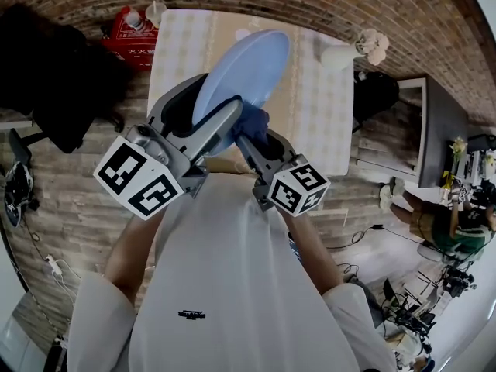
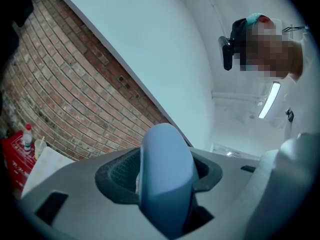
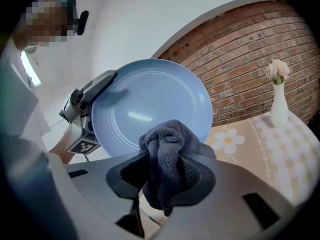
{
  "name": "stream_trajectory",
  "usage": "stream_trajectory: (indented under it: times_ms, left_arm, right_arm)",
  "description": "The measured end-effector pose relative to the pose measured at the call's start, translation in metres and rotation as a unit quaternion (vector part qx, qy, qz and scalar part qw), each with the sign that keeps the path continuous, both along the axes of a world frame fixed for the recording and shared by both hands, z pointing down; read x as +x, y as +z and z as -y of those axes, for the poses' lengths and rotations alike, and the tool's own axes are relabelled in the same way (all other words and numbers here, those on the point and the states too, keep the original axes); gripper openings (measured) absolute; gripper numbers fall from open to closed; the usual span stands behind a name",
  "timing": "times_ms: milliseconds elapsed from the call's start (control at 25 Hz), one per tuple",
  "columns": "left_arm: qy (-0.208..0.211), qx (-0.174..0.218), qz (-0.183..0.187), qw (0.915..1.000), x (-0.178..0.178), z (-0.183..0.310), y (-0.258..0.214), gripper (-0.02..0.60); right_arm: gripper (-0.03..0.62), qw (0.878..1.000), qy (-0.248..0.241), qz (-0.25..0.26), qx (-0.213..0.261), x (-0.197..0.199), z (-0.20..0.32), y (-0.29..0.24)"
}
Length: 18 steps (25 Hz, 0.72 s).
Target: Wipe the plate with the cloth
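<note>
- While lifted clear of the table, hangs clamped by its rim in the left gripper: a pale blue plate.
- Shows the left jaws narrow and closed on that rim, with the edge of the plate end-on between the ribbed pads in the left gripper view.
- Holds the plate tilted, with its face turned toward the right gripper.
- Pinches a dark blue-grey cloth in the right jaws, drawn narrow on the bunched fold, with loose ends poking out above and below them.
- Sets the cloth just ahead of the right jaws, over the lower part of the plate's face; cannot tell whether actually touching.
- Beyond the right jaws and off to their right: a white vase of pale flowers, upright on the checked table top, with brickwork behind.
- Low and left of the left jaws: a red box with a small bottle on it.
- Behind both grippers in the head view: bare forearms and a white shirt.
</note>
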<state>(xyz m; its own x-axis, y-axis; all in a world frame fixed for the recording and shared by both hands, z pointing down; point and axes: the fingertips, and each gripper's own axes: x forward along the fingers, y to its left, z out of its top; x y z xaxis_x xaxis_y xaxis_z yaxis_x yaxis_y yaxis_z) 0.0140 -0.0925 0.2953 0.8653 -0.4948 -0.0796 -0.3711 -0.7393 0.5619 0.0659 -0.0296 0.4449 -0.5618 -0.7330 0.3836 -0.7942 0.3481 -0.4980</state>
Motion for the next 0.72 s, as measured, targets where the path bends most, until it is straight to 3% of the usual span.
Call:
stream_trajectory:
  times_ms: [520, 720]
  left_arm:
    - [-0.008, -0.007, -0.001, 0.9999, 0.009, 0.004, 0.006, 0.242]
    - [-0.004, 0.023, 0.032, 0.9992, 0.015, -0.004, 0.007, 0.242]
  right_arm:
    - [0.143, 0.994, -0.092, 0.025, 0.050, -0.044, -0.021, -0.051]
    - [0.143, 0.990, -0.107, 0.065, 0.072, -0.055, -0.021, -0.073]
